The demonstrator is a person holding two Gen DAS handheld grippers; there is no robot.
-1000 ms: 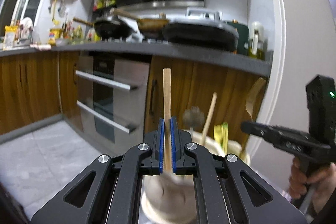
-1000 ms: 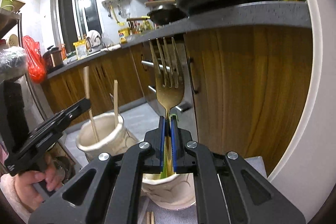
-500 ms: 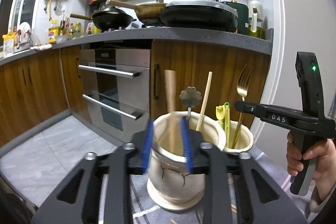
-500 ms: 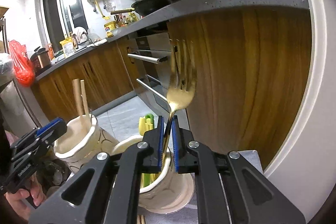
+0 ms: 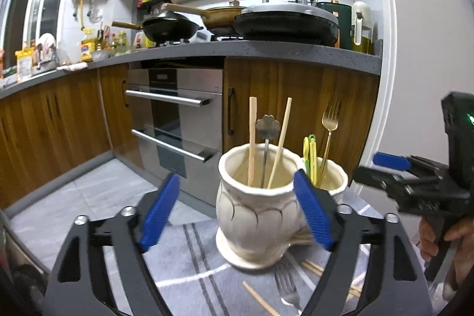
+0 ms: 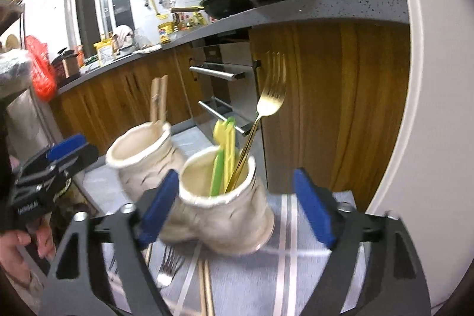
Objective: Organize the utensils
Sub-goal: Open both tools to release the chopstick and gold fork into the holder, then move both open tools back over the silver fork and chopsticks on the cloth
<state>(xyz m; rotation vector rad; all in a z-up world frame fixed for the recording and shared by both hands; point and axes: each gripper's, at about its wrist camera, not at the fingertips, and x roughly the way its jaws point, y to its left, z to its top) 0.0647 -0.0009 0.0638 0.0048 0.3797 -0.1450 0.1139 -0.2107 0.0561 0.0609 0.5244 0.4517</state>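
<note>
Left gripper (image 5: 237, 212): spread wide, grasping nothing; its blue pads (image 5: 160, 209) stand either side of the nearer pot at lower centre of the left wrist view, apart from it. It also shows at the left edge of the right wrist view, in the person's hand.
Right gripper (image 6: 237, 208): released, jaws wide and holding nothing; its blue pads (image 6: 314, 209) flank the second pot at lower centre of the right wrist view. It also shows at the right edge of the left wrist view.
Nearer pot (image 5: 257, 206): cream ceramic, upright on the cloth, centre of the left wrist view. It holds two wooden chopsticks (image 5: 251, 141), one upright and one leaning right, and between them a flower-headed metal utensil (image 5: 267, 128).
Second pot (image 6: 222, 197): cream ceramic, just behind and to the right of the nearer pot in the left wrist view; whether the two touch cannot be told. It holds a gold fork (image 6: 271, 99), tines up and leaning right, and yellow-green plastic utensils (image 6: 225, 147).
Loose utensils: a silver fork (image 5: 286, 286) and loose chopsticks (image 5: 260, 298) lie flat on the cloth in front of the pots, bottom centre.
Cloth (image 5: 189, 259): grey with pale stripes, under both pots.
Background: wooden cabinets (image 5: 299, 105), a steel oven (image 5: 177, 114) at centre left, and a grey countertop (image 5: 266, 49) carrying pans (image 5: 284, 22) across the upper half.
</note>
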